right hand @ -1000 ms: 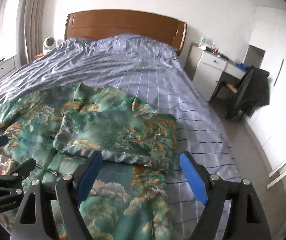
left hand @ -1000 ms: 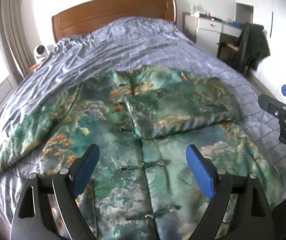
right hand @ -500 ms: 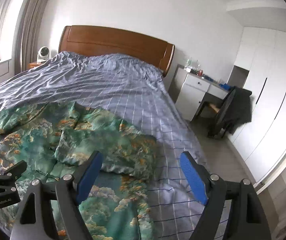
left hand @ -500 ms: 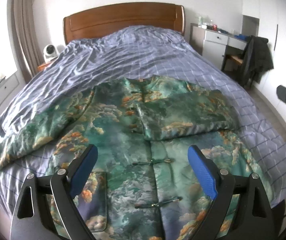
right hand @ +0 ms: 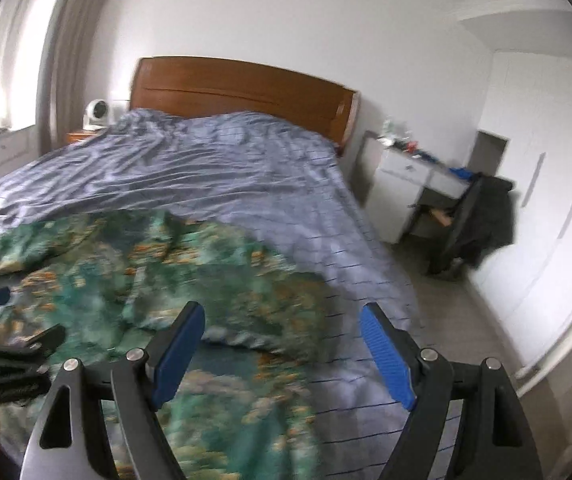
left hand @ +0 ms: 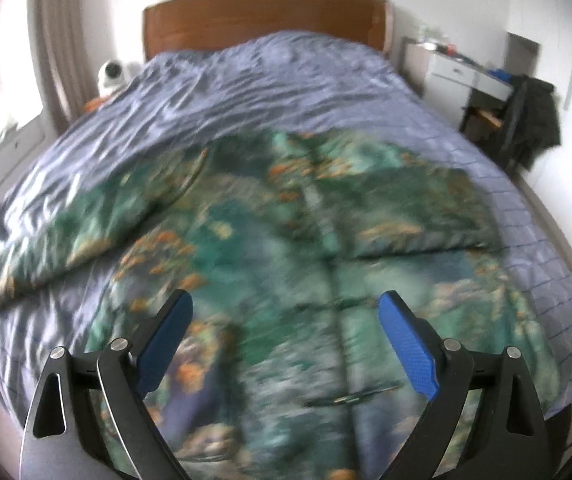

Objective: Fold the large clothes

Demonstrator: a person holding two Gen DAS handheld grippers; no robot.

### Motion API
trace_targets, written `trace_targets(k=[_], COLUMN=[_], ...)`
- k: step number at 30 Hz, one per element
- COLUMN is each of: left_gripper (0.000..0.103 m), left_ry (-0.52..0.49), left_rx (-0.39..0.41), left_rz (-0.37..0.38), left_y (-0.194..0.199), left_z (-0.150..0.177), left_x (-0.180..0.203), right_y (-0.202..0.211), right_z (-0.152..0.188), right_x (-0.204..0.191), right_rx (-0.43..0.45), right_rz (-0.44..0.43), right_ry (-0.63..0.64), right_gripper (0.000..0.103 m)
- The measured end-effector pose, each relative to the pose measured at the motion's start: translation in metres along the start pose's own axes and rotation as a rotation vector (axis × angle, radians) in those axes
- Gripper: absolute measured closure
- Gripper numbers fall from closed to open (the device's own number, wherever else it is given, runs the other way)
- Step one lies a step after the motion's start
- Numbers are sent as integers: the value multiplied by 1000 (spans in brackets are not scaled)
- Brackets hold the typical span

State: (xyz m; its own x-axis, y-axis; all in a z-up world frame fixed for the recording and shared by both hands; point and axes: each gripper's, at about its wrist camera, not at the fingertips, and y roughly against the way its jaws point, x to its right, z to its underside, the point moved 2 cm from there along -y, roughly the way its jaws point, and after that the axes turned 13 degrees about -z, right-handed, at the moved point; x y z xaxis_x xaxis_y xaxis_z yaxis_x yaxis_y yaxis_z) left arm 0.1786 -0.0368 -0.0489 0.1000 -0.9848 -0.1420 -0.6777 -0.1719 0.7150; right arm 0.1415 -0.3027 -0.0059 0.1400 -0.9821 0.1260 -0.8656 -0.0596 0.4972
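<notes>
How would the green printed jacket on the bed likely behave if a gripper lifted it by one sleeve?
The jacket looks padded yet soft, so it would probably droop. Its sheen hints at slippery fabric. The folded sleeve may fall open.

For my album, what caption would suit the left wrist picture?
Open left gripper hovering over a green patterned garment on a blue checked bed, one sleeve folded in.
</notes>
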Motion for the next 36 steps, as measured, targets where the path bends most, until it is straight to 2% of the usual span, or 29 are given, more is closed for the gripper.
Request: trace_targets(k=[3, 7, 9, 11, 13, 15, 16, 20, 22, 23, 24, 25, 26, 27, 30, 31, 32, 33, 36], left_gripper=[8, 8, 8, 8, 8, 7, 7, 7, 14, 32, 66, 84, 93, 93, 94, 94, 94, 94, 94], left_ry=[66, 156, 248, 411, 536, 650, 717, 892, 964, 987, 986, 963, 921, 892, 690, 586, 530, 426, 193], left_rx=[-54, -101, -124, -157, -188, -257, -290, -267, -237, -215, -199, -197, -187, -164, -11, 61, 100, 168, 302], left_rz=[-79, -167, -176, -169, -158, -161, -196, -238, -251, -269, -294, -306, -302, -320, -388, -403, -403, -399, -378], left_y=[-30, -64, -81, -103, -124, -156, -172, -188, -183, -179, -174, -171, -166, -160, -116, -95, -88, -70, -37], left_z=[18, 34, 38, 40, 41, 44, 47, 49, 46, 44, 39, 34, 24, 17, -26, -46, -60, -77, -104], left_x=[-54, -132, -175, -233, -275, -314, -334, -368, -374, -376, -376, -373, -366, -364, -325, -298, -288, -258, -182], right_y=[-8, -23, -26, -27, -23, -18, -16, -11, -6, -4, -2, 0, 0, 1, 2, 2, 2, 1, -1], right_z=[28, 80, 98, 113, 121, 121, 121, 119, 120, 120, 121, 124, 125, 126, 129, 129, 129, 129, 127], right_x=[-23, -55, -64, -74, -84, -88, -92, -102, -110, -113, -116, -120, -121, -123, -120, -118, -116, -113, -102], right_rx=[-41, -168, -216, -249, -259, -256, -255, -251, -243, -241, -239, -239, -238, -238, -232, -228, -224, -221, -212], right_rz=[-55, -101, -129, -148, -160, -159, -159, -189, -199, -203, -208, -220, -227, -234, -241, -243, -243, -241, -234], right_ry=[50, 112, 113, 124, 151, 178, 191, 204, 232, 241, 252, 261, 263, 263, 247, 236, 226, 213, 164], right_gripper=[21, 21, 21, 21, 21, 21, 21, 21, 21, 21, 21, 21, 21, 21, 21, 21, 21, 21, 21])
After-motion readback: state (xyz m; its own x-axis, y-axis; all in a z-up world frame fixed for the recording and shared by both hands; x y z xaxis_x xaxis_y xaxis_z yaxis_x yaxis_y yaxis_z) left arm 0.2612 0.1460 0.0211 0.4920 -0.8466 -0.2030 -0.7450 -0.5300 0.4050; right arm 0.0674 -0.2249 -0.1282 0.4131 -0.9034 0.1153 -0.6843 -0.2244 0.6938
